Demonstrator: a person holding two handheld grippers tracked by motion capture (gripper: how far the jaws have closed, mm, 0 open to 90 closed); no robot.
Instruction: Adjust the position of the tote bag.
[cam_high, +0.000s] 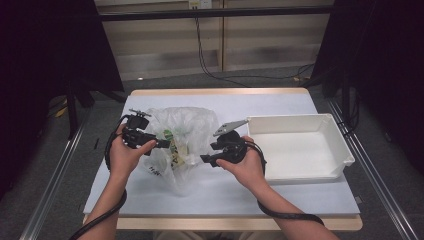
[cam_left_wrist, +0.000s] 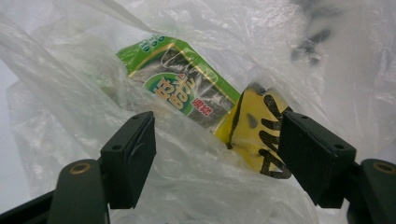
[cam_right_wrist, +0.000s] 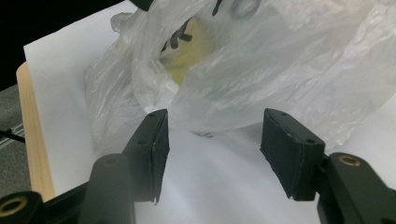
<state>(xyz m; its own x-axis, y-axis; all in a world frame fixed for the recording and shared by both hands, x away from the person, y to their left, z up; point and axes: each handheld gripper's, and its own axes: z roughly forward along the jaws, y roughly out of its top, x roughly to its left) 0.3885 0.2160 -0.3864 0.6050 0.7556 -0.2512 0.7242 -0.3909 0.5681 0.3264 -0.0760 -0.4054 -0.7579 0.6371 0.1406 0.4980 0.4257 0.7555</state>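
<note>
Both grippers face the clear plastic bag (cam_high: 182, 140) lying mid-table, left of the white tray (cam_high: 300, 145). We should pinch only film at the bag's rim, 1 layer per side, then spread it to reach the snack packets (green (cam_left_wrist: 187, 88) and yellow (cam_left_wrist: 257, 135)) inside. Our left gripper (cam_left_wrist: 217, 149) has its jaws wide apart, pressed into the film, gripping nothing. Our right gripper (cam_right_wrist: 215, 154) is equally wide, just short of the bag, empty.
</note>
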